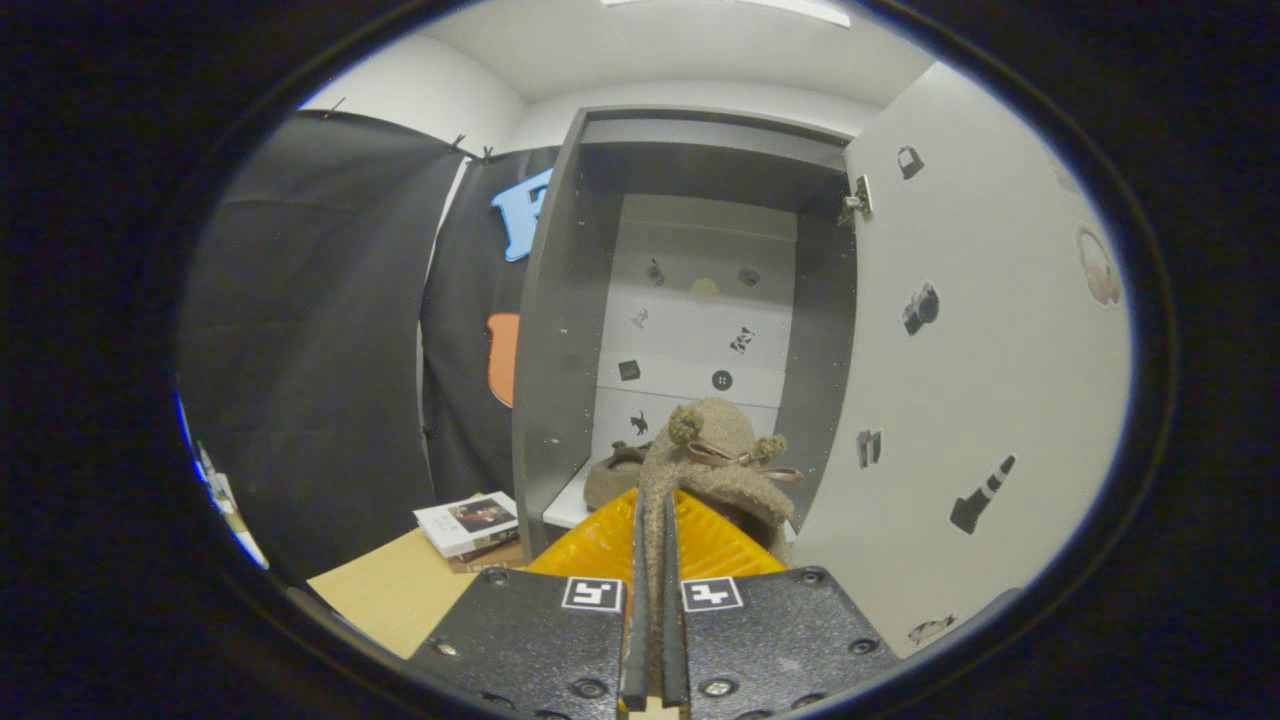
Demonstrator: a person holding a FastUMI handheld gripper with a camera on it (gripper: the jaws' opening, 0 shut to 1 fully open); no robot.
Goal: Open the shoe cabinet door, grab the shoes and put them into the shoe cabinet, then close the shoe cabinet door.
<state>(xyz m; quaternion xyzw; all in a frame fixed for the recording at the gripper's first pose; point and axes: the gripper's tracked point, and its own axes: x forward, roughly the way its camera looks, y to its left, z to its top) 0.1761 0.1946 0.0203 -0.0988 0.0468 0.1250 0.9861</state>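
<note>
A fuzzy tan slipper (715, 470), trimmed with two pompoms and a small bow, hangs pinched between the two fingers of the gripper (655, 530). The fingers are pressed nearly together, with only a thin fold of the slipper's edge between them. The slipper is held just ahead of the fingers, at the mouth of the shoe cabinet (560, 330) and about level with its pale bottom shelf (565, 505).

A second slipper (612, 475) of the same material already lies on that shelf, just behind and to the left of the held one.

The cabinet door (990, 380) stands swung wide open to the right, hung on a hinge (855, 200) at its upper corner; small stickers dot its inner face and the cabinet's pale back panel (700, 320).

Progress, as judged from this arrangement: the door is open and one slipper is stowed. The second slipper is in the grip but not yet set down. Placing it, releasing it, withdrawing the gripper and closing the door remain.

Count: two slippers (one on the shelf, one held), one cabinet, one door, one gripper.

Outside the cabinet, to its left, a small stack of books (468, 525) rests on a light wooden surface (390, 595) beside the dark cloth wall (320, 340).
</note>
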